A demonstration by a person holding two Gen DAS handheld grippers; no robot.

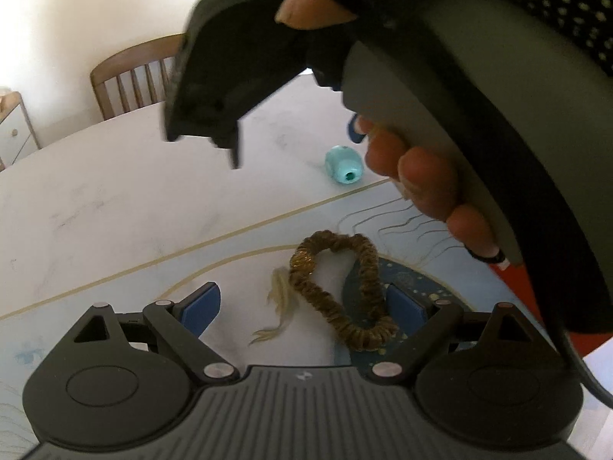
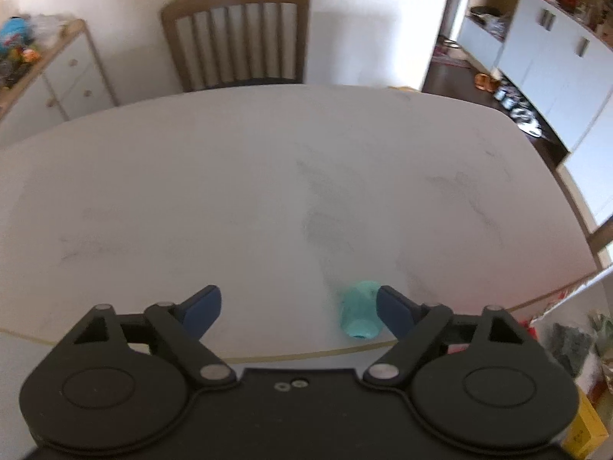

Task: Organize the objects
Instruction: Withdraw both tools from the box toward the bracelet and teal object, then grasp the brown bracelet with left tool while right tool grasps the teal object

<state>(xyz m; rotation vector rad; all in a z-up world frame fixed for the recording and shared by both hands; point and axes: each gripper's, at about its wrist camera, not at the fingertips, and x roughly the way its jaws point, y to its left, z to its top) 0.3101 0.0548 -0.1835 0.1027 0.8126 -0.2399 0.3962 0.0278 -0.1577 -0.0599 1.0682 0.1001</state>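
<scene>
A brown scrunchie [image 1: 341, 287] lies on a pale blue mat [image 1: 245, 253] with a tuft of blond hair [image 1: 277, 303] beside it. My left gripper [image 1: 302, 308] is open, its blue pads either side of the scrunchie, just above it. A small teal spool-like object [image 1: 343, 164] lies on the white table [image 1: 115, 191]; it also shows in the right wrist view [image 2: 360, 314]. My right gripper [image 2: 299, 308] is open and empty, its right pad beside the teal object. The right gripper body and the hand holding it [image 1: 440, 188] fill the upper right of the left wrist view.
A wooden chair [image 2: 245, 38] stands at the table's far side. A white drawer cabinet [image 2: 57, 76] is at the back left. White cupboards [image 2: 555, 57] stand at the right. A yellow box [image 2: 586, 429] lies low right, past the table's edge [image 2: 555, 291].
</scene>
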